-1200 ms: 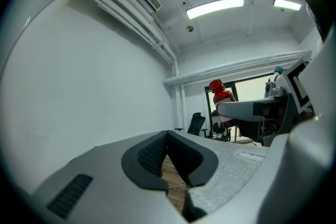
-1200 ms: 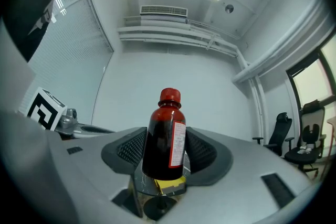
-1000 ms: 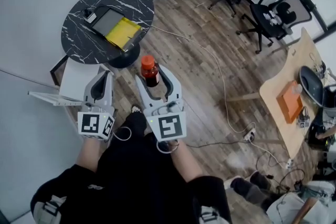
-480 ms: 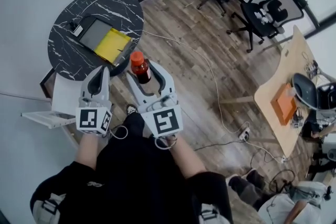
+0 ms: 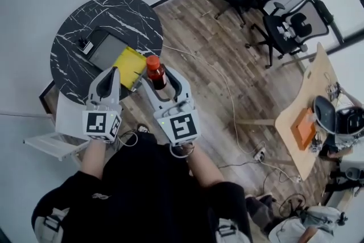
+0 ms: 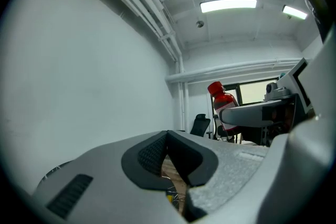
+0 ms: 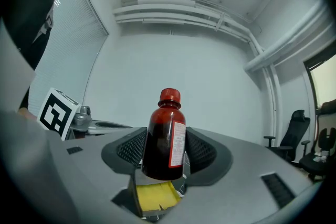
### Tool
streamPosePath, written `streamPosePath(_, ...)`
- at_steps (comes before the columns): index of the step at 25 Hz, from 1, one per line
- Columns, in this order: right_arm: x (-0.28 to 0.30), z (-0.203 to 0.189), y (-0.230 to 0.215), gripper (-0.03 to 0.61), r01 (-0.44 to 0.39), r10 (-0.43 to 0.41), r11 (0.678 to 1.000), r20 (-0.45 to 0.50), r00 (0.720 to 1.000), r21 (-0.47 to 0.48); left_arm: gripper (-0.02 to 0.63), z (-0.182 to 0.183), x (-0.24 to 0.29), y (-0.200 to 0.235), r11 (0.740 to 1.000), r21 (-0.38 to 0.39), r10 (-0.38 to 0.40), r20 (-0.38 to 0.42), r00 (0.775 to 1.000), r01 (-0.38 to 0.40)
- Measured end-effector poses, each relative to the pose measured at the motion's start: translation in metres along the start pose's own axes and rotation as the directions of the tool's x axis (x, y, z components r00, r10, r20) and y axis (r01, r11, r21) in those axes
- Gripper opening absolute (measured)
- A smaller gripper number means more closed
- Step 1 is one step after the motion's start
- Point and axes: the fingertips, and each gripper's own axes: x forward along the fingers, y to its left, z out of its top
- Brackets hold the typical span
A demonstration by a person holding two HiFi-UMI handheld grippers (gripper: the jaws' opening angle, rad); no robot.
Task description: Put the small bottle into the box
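Evidently the pick-up is done: the small bottle [image 5: 154, 72] is carried upright in the right gripper [image 5: 159, 81], whose jaws are closed on its dark body, with the red cap left standing clear above them. The placing is judged to be what remains. The box [image 5: 105, 49] lies open on the round black table [image 5: 71, 31], and nothing is seen inside it. From the head view the bottle is seen in the air at the table's near edge, just beside the box's yellow flap [image 5: 129, 65]. In the right gripper view that flap shows under the bottle's base, though whether the bottle is over the box's opening cannot be told. A carry forward, a lowering and a release are judged to be needed.

Both grippers are held out in front of the body, side by side and pointed toward the table. The left gripper [image 5: 112, 72] is empty, its jaws brought together.
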Motion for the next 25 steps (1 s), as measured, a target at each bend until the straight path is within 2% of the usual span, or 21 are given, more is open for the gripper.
streamPosePath(8, 0.065, -0.034, -0.014, 0.216, -0.01, 0.009, 1.0, -0.055, 0.998, -0.013, -0.003, -0.036, 0.038, 0.047, 1.0, -0.017, 0.018, -0.058, 0.998, -0.019)
streamPosePath(14, 0.108, -0.058, -0.036, 0.216, -0.06, 0.061, 0.998, -0.083, 0.995, 0.019, -0.003, -0.057, 0.07, 0.071, 0.997, -0.036, 0.064, -0.109, 0.992, -0.068)
streamPosePath(19, 0.149, -0.073, -0.06, 0.216, -0.167, 0.17, 0.985, -0.104, 0.98, 0.033, -0.003, -0.072, 0.103, 0.09, 0.985, -0.031, 0.161, -0.153, 0.975, -0.168)
streamPosePath(25, 0.204, -0.093, -0.081, 0.216, -0.343, 0.345, 0.939, -0.129, 0.93, 0.042, -0.003, -0.087, 0.133, 0.115, 0.948, -0.017, 0.308, -0.214, 0.927, -0.319)
